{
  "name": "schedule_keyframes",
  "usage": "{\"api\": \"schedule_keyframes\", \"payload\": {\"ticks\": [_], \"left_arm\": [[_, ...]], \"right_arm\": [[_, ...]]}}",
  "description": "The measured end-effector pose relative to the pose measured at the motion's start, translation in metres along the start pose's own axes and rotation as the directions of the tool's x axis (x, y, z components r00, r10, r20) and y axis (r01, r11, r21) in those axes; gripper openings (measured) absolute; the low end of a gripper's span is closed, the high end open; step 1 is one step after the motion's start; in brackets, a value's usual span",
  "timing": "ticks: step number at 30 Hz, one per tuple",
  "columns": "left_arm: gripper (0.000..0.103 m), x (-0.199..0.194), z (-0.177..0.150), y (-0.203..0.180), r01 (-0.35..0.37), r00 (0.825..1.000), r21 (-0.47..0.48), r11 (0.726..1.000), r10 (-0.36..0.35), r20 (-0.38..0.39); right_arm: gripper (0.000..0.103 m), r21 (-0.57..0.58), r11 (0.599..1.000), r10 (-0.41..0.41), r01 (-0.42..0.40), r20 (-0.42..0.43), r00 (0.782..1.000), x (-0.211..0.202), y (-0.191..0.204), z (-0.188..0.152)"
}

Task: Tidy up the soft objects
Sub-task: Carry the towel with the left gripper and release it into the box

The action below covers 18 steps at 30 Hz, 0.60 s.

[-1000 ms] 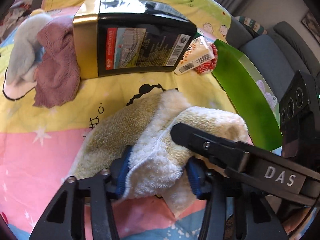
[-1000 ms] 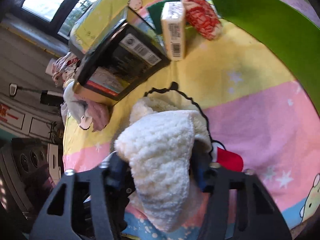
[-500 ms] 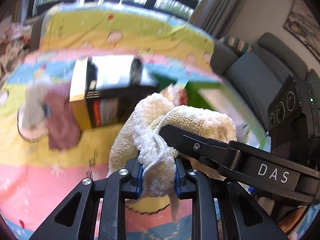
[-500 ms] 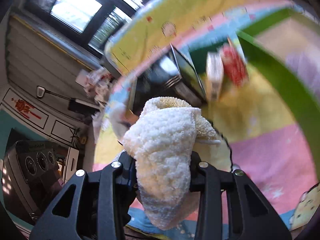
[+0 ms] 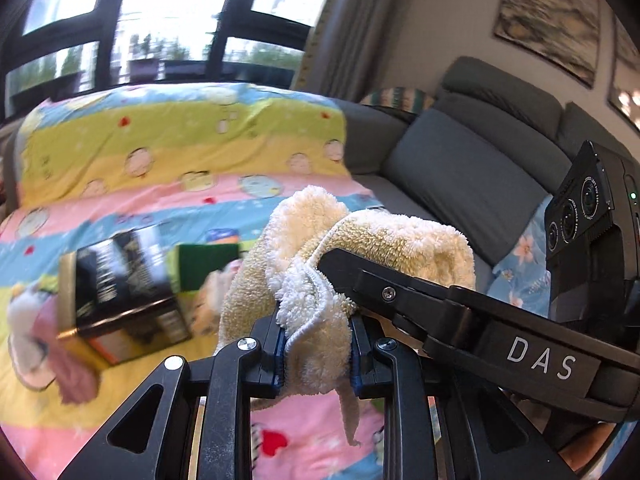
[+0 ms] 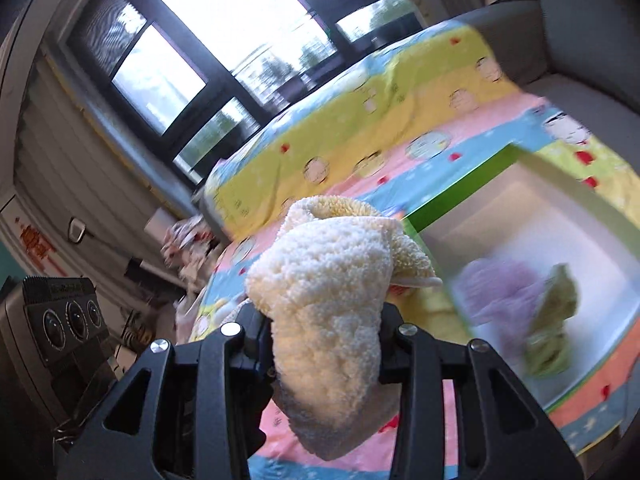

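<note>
Both grippers are shut on one cream fluffy towel [image 5: 316, 312], held up in the air above the cartoon-print blanket. My left gripper [image 5: 318, 344] pinches one bunch of it; the right gripper's black arm crosses in front of the left wrist view. In the right wrist view my right gripper [image 6: 326, 344] pinches another bunch of the towel [image 6: 328, 304], which droops between the fingers. A green box [image 6: 472, 192] with white inside lies to the right and holds a purple soft thing [image 6: 496, 292] and a green cloth [image 6: 554, 312].
A black and gold box [image 5: 120, 296] lies on the blanket [image 5: 180, 148] at left, with a pink cloth [image 5: 76, 376] and a pale plush toy [image 5: 24, 320] beside it. A grey sofa [image 5: 472, 168] stands at the back right. Windows are behind.
Both grippers have closed tighter on the towel and lifted it off the blanket. The views have tilted up, and the right one has swung toward the green box.
</note>
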<state>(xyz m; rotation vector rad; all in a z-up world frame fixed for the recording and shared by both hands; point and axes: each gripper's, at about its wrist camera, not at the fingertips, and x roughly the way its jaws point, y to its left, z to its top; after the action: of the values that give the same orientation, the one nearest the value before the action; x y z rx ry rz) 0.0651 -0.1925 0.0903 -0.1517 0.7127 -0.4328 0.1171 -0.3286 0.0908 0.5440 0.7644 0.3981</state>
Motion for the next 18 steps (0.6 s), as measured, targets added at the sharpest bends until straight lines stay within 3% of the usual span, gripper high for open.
{"api": "schedule_keyframes", "payload": {"ticks": [8,18], "left_arm": [[0.024,0.058,0.012,-0.04,0.085,0.994,0.062,0.994,-0.081,-0.072],[0.024,0.129,0.008,-0.072,0.176,0.969,0.097,0.98,-0.155,-0.192]], "right_arm": [[0.039,0.105,0.989,-0.11,0.104,0.057,0.992,-0.012,-0.056,0.017],[0.04,0.229,0.95,-0.233,0.214,0.06,0.971,-0.014,-0.119,0.024]]}}
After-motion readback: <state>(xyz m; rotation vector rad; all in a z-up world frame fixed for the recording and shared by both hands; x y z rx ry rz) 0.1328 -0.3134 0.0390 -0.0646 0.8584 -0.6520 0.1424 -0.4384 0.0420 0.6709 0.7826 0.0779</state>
